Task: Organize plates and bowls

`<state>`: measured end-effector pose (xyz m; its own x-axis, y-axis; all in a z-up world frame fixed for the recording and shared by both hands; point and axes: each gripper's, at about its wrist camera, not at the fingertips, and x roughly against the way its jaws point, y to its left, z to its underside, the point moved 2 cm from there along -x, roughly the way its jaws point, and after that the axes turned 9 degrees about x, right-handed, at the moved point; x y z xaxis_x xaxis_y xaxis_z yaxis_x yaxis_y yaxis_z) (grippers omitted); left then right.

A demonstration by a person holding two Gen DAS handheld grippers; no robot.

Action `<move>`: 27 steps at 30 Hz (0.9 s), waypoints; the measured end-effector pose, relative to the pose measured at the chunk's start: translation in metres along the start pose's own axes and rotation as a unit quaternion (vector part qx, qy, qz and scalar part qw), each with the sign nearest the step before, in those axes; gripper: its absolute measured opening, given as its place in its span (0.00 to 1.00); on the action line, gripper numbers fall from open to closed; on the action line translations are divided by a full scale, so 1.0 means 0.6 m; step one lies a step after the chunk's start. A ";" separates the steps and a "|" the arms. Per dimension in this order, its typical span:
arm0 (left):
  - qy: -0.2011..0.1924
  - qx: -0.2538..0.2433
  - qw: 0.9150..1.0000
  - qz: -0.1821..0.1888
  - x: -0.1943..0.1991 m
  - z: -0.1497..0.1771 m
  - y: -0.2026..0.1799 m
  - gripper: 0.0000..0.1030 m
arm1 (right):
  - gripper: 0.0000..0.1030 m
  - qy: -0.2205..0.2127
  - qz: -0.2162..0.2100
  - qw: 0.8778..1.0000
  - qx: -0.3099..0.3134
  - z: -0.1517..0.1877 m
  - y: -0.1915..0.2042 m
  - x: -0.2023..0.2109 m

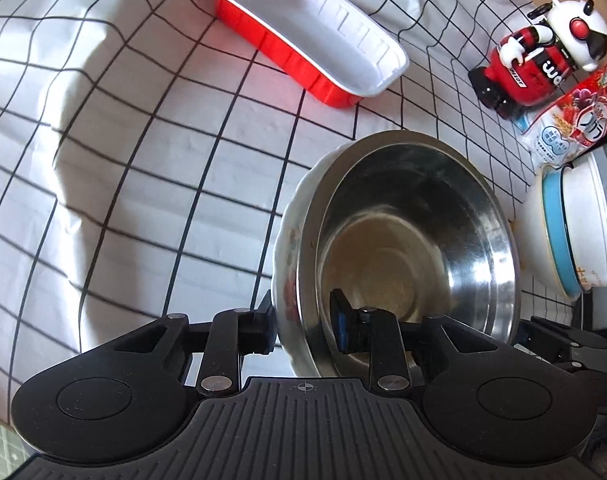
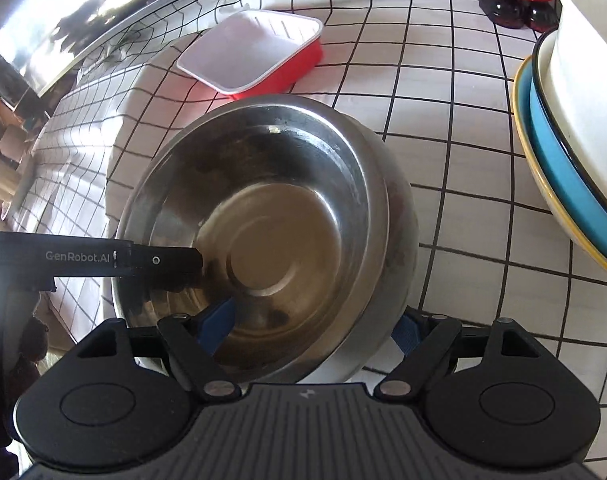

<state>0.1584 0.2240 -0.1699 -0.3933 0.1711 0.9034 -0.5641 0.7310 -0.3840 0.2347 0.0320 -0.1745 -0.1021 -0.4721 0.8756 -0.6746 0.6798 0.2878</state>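
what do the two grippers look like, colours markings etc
Both are matte black. The left gripper and right gripper each have a ribbed dark grey centre plate with a small emblem, two rounded black housings with circular discs, and linkage arms with silver pivot pins. The finger pads are blue. The left gripper's side reads GenRobot.AI in the right wrist view.

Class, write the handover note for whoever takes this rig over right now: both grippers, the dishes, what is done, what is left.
Left hand-held gripper: appears clamped over the near rims of the steel bowl and the floral dish it sits in.
Right hand-held gripper: open wide, straddling the same rims.
Done: steel bowl nested in floral dish; white bowl stacked on blue plate.
Left: red tray sits alone on the checked cloth; the two stacks are apart.
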 end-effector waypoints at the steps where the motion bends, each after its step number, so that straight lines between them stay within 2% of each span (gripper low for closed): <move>1: 0.000 -0.004 1.000 -0.001 -0.002 -0.007 -0.001 0.29 | 0.80 -0.001 0.002 1.000 0.000 -0.005 -0.001 -0.002; 11: -0.015 -0.010 1.000 0.005 -0.023 -0.109 0.004 0.29 | 0.80 -0.012 0.020 1.000 -0.011 -0.059 -0.005 -0.027; 15: -0.014 -0.018 1.000 0.009 -0.011 -0.111 0.010 0.25 | 0.80 -0.016 0.031 0.999 -0.005 -0.056 0.003 -0.024; 18: -0.033 -0.027 0.999 0.018 0.020 -0.107 0.015 0.25 | 0.81 -0.019 0.046 0.999 0.004 -0.052 0.011 -0.008; 21: -0.074 -0.045 0.996 0.021 0.062 -0.106 0.006 0.24 | 0.82 -0.024 0.057 0.998 0.004 -0.050 0.016 0.009; 24: -0.101 -0.047 0.991 0.075 0.100 -0.111 -0.003 0.24 | 0.82 -0.048 0.079 0.996 0.013 -0.053 0.026 0.037; 27: -0.094 -0.048 0.980 0.167 0.108 -0.118 -0.023 0.24 | 0.83 -0.077 0.096 0.992 0.036 -0.064 0.044 0.072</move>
<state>0.1919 0.2718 -0.0928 -0.6765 0.2936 0.6754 -0.3138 0.7147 -0.6251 0.2405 0.0511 -0.1144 -0.3406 -0.4208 0.8408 -0.6817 0.7264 0.0875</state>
